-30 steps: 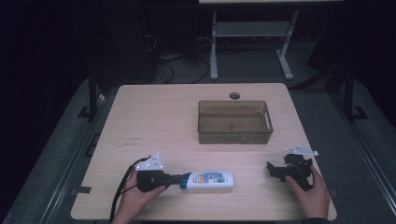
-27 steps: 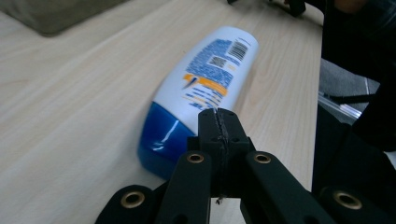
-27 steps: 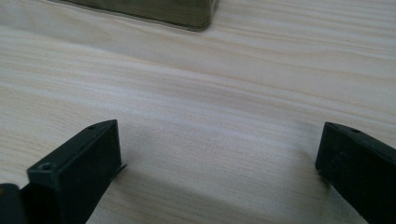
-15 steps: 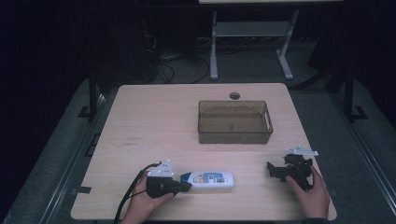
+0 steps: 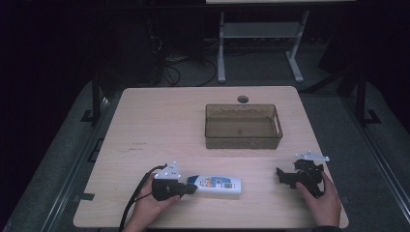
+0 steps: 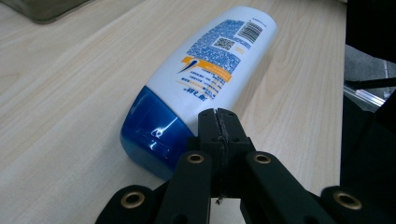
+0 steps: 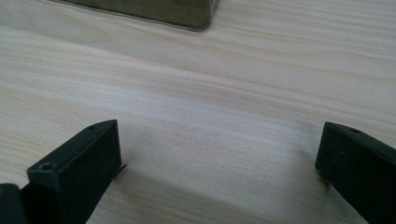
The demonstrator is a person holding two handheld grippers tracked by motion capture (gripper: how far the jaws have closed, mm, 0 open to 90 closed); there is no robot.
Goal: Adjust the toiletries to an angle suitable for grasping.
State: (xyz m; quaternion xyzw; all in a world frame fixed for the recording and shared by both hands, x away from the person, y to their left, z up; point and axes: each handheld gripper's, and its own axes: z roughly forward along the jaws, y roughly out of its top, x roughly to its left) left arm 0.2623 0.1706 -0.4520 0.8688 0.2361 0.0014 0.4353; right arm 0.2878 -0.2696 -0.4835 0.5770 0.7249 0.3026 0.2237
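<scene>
A white shampoo bottle [image 5: 218,184] with a blue cap lies on its side near the table's front edge, cap pointing left. My left gripper [image 5: 193,187] is shut, jaws pressed together with nothing between them. In the left gripper view its tips [image 6: 218,114] sit right at the bottle [image 6: 210,70], where the blue cap meets the white body; I cannot tell whether they touch it. My right gripper [image 5: 283,175] rests at the front right, well clear of the bottle. It stands open [image 7: 219,140] over bare wood.
A translucent brown bin [image 5: 243,140] stands at the middle right of the wooden table [image 5: 159,125], behind both grippers; its corner [image 7: 154,11] is ahead of the right gripper. A round cable hole [image 5: 242,99] lies behind the bin. A black cable [image 5: 135,198] trails off the front edge.
My left hand has shifted slightly to the right, toward the bottle's cap. The bottle and the right gripper have stayed where they were.
</scene>
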